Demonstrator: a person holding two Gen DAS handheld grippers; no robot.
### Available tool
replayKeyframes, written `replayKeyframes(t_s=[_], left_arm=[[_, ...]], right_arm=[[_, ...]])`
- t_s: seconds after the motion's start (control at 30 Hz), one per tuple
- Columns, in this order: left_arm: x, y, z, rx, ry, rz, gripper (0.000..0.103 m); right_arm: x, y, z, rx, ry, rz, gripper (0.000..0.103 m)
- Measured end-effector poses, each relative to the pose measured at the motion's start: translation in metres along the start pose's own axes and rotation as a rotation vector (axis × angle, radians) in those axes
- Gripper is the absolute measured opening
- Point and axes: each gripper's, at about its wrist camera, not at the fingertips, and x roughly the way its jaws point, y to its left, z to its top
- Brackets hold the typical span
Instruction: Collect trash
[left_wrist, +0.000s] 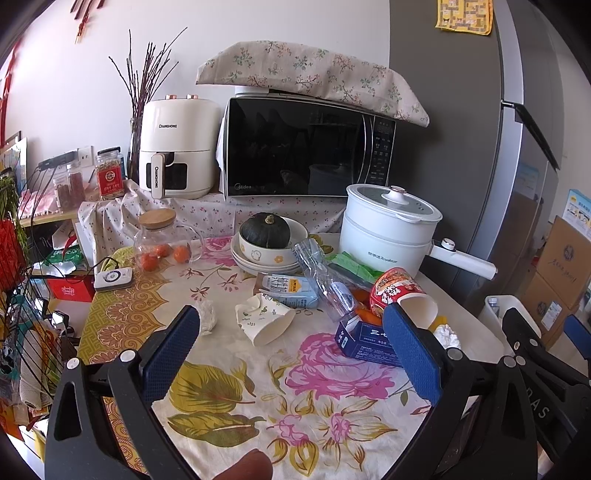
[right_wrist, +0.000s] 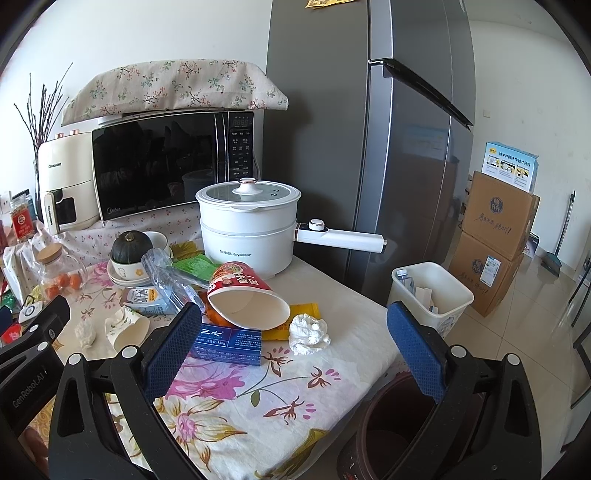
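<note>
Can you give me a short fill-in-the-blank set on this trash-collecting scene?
1. The red instant-noodle cup lies on its ____.
2. The dark green squash sits in a white ____.
3. The white plastic trash bin stands on the floor beside the grey ____.
4. Both grippers' blue-padded fingers are ____.

Missing words: side; bowl; refrigerator; open
</note>
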Motion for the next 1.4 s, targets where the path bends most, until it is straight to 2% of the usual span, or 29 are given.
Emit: replayKeyframes(t_s=[0.6,0.93,1.17,1.4], left_arm=[[0.006,-0.003,-0.005,0.007,0.035,0.009,0.097],[0.028,-0.009,-0.017,0.029,0.141,0.015,0.097],[0.039,-0.014,-0.026,0.054,0.181,0.026,0.097],[0.06,-0.011,-0.044,0.089,0.257,0.05,0.097]], right_arm=[[0.01,-0.003,-0.004,-0.024,0.059,-0.008,0.096],[0.023,-0.005,-0.011,-0.037,0.129,-0.014,0.096],[0.031,-0.008,-0.019,-0.044,0.166,-0.026,0.096],[0.047,-0.022,-0.031,0.012,0.236,-0.028,0.096]])
